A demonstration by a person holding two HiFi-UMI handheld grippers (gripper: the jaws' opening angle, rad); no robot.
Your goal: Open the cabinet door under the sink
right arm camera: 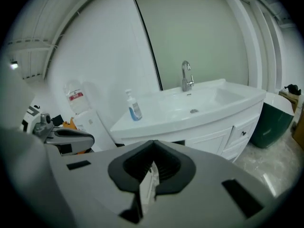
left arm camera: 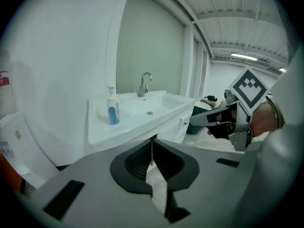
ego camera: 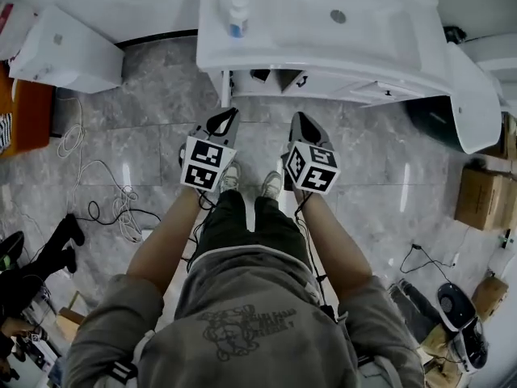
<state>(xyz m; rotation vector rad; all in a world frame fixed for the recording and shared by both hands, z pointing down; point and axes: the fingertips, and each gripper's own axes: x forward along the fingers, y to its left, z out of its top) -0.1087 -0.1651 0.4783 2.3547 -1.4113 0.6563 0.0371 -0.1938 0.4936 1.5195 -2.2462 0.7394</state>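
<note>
The white sink vanity [ego camera: 323, 23] stands ahead of me, and its cabinet front [ego camera: 355, 87] sits below the basin. Dark gaps [ego camera: 260, 75] show in that front beneath the counter edge. The cabinet [right arm camera: 209, 139] is also in the right gripper view, with a small knob [right arm camera: 243, 133] on the drawers. My left gripper [ego camera: 224, 118] and right gripper [ego camera: 300, 120] hang side by side in the air, short of the cabinet and pointing at it. Each has its jaws together with nothing between them, as the left gripper [left arm camera: 152, 139] and right gripper [right arm camera: 153, 140] show close up.
A blue soap bottle [ego camera: 237, 16] and a faucet [right arm camera: 186, 77] stand on the sink. A white toilet tank [ego camera: 65, 51] is to the left, and a dark green bin [ego camera: 432, 115] and a cardboard box [ego camera: 481, 196] to the right. Cables [ego camera: 105, 192] trail over the marble floor.
</note>
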